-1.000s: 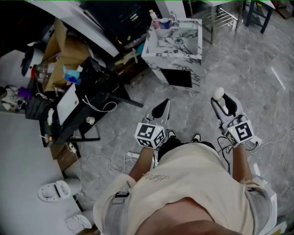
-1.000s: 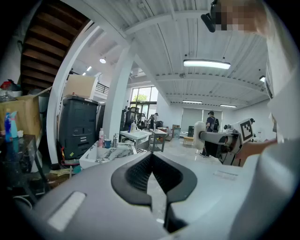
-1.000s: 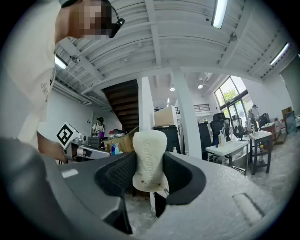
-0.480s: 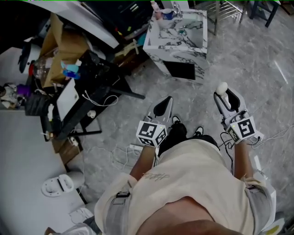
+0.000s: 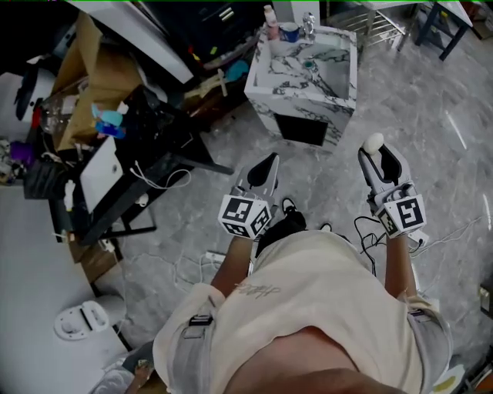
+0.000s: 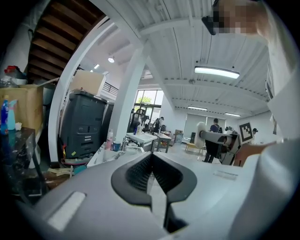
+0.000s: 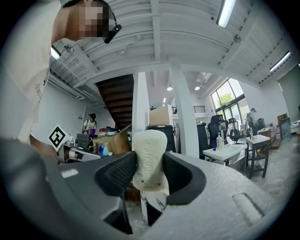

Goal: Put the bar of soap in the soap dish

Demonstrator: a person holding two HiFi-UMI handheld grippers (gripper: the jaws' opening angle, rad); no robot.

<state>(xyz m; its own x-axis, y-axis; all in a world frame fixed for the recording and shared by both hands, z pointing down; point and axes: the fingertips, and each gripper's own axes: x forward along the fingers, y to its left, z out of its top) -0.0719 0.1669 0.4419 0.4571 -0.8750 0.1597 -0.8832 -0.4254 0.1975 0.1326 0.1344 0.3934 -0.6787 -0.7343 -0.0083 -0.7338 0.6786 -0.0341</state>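
Right gripper (image 7: 149,165): jaws closed on the bar of soap (image 7: 149,152), one jaw pressed to each side of it. The bar is off-white with rounded ends. Its long axis runs along the jaws, and its far end projects past the tips. Embossed lettering runs lengthwise down the face turned to the camera; it appears to begin "Safeg", and the rest is not legible. In the head view the bar is over the grey floor (image 5: 431,108), well apart from the marble-patterned washstand (image 5: 293,101).

Left gripper (image 6: 151,161): jaws fully together, nothing between them.

A pink bottle (image 5: 270,18) and a blue cup (image 5: 289,31) stand at the washstand's far left corner; their labels are too small to read.
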